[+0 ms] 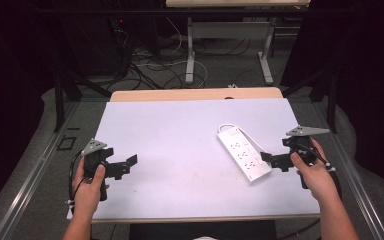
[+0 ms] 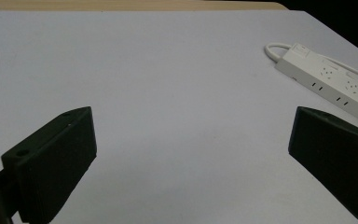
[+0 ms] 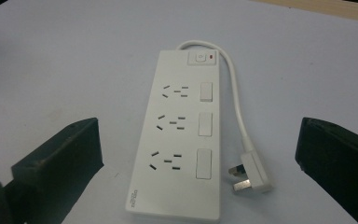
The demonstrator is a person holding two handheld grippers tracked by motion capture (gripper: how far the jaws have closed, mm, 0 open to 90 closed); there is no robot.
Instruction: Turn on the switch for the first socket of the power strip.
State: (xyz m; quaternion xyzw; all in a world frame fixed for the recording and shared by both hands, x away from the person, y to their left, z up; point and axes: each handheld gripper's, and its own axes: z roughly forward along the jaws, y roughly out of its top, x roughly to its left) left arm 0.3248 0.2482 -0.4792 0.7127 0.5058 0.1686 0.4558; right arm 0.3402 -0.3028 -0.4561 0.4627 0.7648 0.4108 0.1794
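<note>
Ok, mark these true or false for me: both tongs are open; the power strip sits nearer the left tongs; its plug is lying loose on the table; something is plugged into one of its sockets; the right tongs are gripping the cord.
1. Both tongs are open. True: the left tongs and right tongs each show jaws spread wide.
2. The power strip sits nearer the left tongs. False: it lies by the right tongs.
3. Its plug lies loose on the table. True.
4. Something is plugged into a socket. False: all three are empty.
5. The right tongs grip the cord. False: they hold nothing.
</note>
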